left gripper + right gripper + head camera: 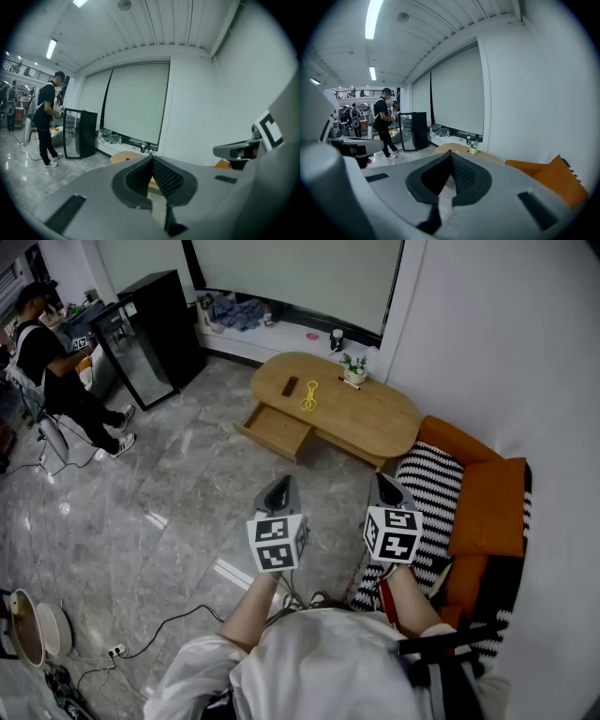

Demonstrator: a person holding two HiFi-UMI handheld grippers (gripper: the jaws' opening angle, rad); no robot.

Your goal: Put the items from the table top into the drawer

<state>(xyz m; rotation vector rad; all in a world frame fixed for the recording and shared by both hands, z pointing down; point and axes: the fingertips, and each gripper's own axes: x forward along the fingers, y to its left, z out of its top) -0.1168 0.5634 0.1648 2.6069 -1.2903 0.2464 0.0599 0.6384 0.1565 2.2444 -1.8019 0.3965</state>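
1. Plainly, the left gripper (152, 161) has jaws pressed together on nothing.
2. The right gripper (451, 157) is likewise clenched, empty.
3. A yellow item (309, 397) and a dark item (290, 386), too small to identify, lie on the oval wooden table (375, 413) by its open drawer (277, 432), well apart from both grippers.

Light: bright, even; ceiling tubes (372, 18) above-left of right hand-held gripper (451, 155)
Edges: fisheye bending, dark corners
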